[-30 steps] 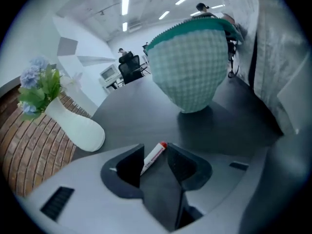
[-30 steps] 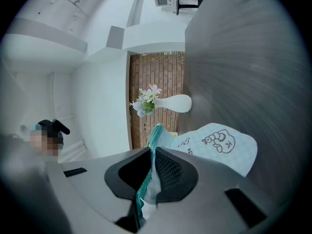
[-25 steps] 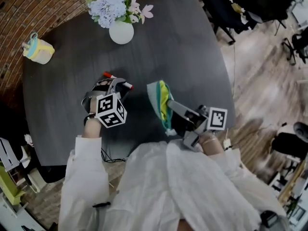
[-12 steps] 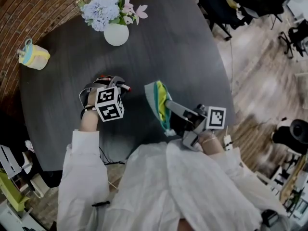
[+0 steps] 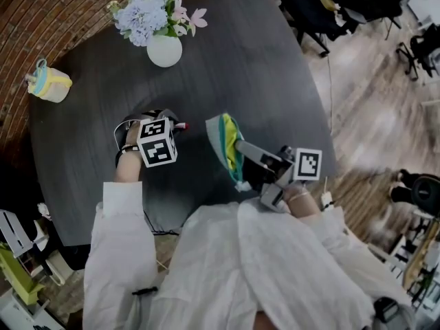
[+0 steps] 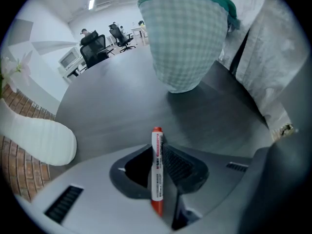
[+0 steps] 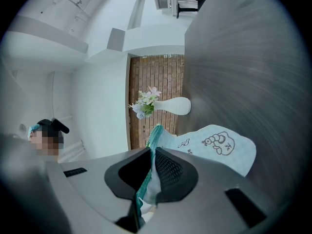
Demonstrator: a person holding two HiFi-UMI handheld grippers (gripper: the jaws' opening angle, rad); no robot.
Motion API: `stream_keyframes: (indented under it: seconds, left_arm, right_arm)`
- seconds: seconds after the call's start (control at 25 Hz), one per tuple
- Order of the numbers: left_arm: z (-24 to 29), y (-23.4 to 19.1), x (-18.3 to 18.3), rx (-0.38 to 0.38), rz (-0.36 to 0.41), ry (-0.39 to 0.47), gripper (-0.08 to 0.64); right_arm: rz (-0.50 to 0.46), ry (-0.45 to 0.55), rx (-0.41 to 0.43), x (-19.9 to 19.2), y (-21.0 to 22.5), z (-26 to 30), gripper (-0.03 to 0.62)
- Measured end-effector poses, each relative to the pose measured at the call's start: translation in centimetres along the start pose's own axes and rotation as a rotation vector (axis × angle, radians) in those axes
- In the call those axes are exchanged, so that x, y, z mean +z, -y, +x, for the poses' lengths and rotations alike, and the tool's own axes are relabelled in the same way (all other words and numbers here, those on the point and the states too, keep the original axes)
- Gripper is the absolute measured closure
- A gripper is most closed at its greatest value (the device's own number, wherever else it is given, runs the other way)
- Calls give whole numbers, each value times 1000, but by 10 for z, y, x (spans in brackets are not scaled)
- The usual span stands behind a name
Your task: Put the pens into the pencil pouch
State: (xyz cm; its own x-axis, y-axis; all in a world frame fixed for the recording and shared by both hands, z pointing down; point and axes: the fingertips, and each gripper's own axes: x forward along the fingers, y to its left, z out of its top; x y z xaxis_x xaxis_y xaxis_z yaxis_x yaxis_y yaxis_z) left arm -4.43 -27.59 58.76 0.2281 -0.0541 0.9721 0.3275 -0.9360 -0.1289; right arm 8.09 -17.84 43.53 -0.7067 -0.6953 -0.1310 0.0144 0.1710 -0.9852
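The left tongs [image 6: 157,147], jaws just closed, clamp a red-capped pen [image 6: 156,179] at the desk [image 5: 261,67] while the right tongs [image 7: 152,152] pinch the rim of the pencil pouch [image 7: 214,147] nearby; pickup appears done, insertion remains.

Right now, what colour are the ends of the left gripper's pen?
The white-barrelled marker pen has red ends; left gripper view.

The left gripper [image 5: 159,120] has tipped down over the red marker [image 6: 156,169], and its jaws have just been closing until they clamp it. A second ago the marker lay free on the dark table [image 5: 261,81], both red ends showing; now only one end shows.
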Motion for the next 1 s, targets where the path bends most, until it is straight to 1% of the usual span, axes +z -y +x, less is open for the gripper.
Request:
stream_keyframes:
  seconds: [0.2,0.4,0.6,0.84,1.0]
  left_arm:
    - [-4,11,12,45,-48,55,492]
    - [-13,22,31,125,-142,155,492]
    - [-38,32,57,212,-265,295,492]
    - [-74,45,79,282,-450,478,491]
    - [-106,51,82,343,-509,554,491]
  right_arm:
    - [-15,-13,0,0,-3,2,561]
    - [-23,-26,-5,-3,-4,3,561]
    - [-45,-47,-2,-7,-11,4,561]
    - [-69,-69,-10,-11,-9,3,561]
    - [-73,-84,-12,-17,-11,4,561]
